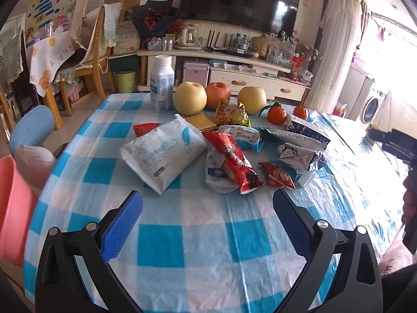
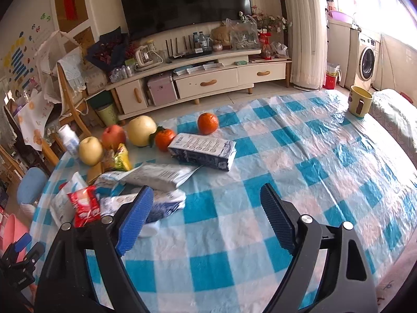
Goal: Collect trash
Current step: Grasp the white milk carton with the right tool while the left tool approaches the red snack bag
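Observation:
Several pieces of trash lie on the blue-checked table [image 1: 198, 245]: a white tissue pack [image 1: 161, 151], a long red wrapper [image 1: 232, 159], a small red wrapper [image 1: 276, 174], a yellow snack bag [image 1: 232, 112] and crushed blue-white cartons [image 1: 299, 154]. My left gripper [image 1: 208, 208] is open and empty, just short of the pile. In the right wrist view my right gripper [image 2: 207, 206] is open and empty; its left finger is over a crushed carton [image 2: 166, 203]. A flattened milk carton [image 2: 203, 151] and a red wrapper [image 2: 84, 206] lie ahead.
Two pears [image 1: 190, 97], an apple [image 1: 217, 94], two tangerines [image 1: 276, 114] and a white bottle [image 1: 162, 83] stand at the table's far edge. A yellow cup [image 2: 360, 100] stands at the far right. A pink bin [image 1: 13, 208] is left of the table.

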{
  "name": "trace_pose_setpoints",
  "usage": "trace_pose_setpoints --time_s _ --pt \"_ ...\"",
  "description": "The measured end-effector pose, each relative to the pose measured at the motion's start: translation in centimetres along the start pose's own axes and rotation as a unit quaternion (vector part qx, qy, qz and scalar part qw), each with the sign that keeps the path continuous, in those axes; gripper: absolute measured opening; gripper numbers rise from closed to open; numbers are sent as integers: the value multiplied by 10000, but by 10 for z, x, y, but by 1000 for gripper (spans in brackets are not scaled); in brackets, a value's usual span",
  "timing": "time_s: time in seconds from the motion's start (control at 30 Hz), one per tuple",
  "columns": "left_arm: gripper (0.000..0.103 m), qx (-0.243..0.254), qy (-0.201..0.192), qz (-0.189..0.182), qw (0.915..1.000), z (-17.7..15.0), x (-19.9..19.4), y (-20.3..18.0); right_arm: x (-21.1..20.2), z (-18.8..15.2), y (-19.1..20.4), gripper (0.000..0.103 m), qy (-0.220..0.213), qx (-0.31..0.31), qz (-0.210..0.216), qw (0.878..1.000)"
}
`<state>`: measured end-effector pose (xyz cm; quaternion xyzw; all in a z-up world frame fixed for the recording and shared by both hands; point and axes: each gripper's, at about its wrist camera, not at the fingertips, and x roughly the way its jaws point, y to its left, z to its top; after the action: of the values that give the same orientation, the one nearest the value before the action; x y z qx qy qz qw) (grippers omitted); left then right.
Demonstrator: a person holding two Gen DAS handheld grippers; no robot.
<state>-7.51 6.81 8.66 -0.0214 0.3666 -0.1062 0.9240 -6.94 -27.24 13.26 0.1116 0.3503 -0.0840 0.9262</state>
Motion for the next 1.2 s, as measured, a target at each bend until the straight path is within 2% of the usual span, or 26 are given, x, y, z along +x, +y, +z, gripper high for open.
trace_pose_setpoints --time_s 0.13,0.23,0.4,0.5,0.73,0.8,0.9,1.07,1.2 --pt "98 63 45 61 10000 7 21 -14 30 14 -7 84 66 -110 -45 9999" --pt "98 165 71 139 9997 13 38 -26 56 25 -10 73 144 -152 17 9998" --pt "98 188 173 392 9989 25 72 -39 100 45 -3 66 305 -468 139 9983" --pt "98 146 253 519 9982 31 91 -44 120 59 -3 65 311 -589 185 9976" --pt "98 75 380 876 9954 41 118 -46 173 78 -5 66 655 -758 656 9928" --pt "98 77 387 984 9944 44 123 -44 187 83 -9 68 704 -731 631 9928" --pt "98 58 446 1119 9927 46 130 -40 204 83 -14 73 813 -576 795 9918" --pt "98 77 529 1212 9912 45 138 -36 227 74 -11 73 1065 -720 1032 9863" --pt "98 54 582 1155 9916 43 141 -36 225 68 -6 70 1220 -817 1468 9782"
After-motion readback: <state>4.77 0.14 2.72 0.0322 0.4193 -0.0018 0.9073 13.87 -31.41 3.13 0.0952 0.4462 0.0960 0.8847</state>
